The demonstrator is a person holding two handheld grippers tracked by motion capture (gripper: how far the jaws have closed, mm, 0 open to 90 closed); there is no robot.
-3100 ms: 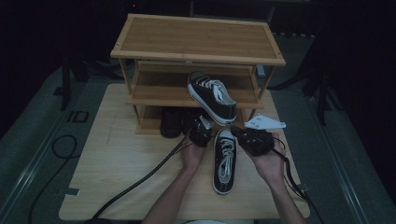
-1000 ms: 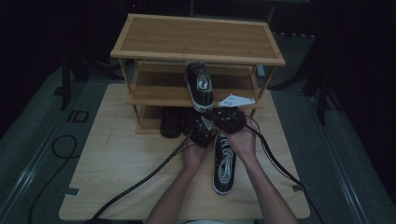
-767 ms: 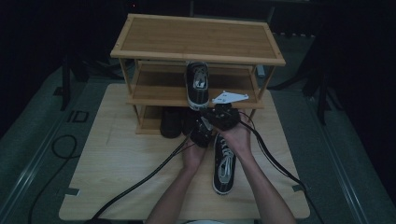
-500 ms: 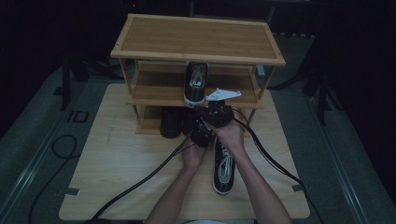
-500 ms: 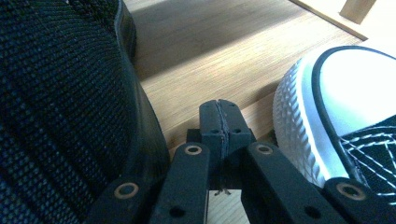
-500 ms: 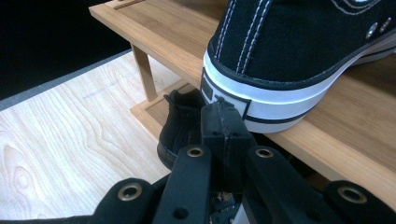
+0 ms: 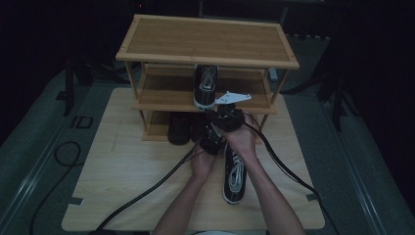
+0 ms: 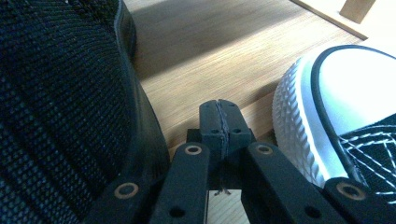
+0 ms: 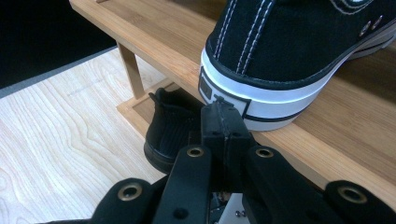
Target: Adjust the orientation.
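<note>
While the sneaker (image 7: 206, 86) stands on the middle shelf (image 7: 161, 95) of the wooden rack (image 7: 208, 41), heel outward, the right gripper (image 9: 223, 122) has its fingers pressed together just at that heel, holding nothing. On the counter (image 7: 122, 166), the left gripper (image 8: 219, 122) also has its fingers together and empty, between a black shoe (image 8: 60, 102) and the second sneaker's (image 8: 336, 116) white toe.
</note>
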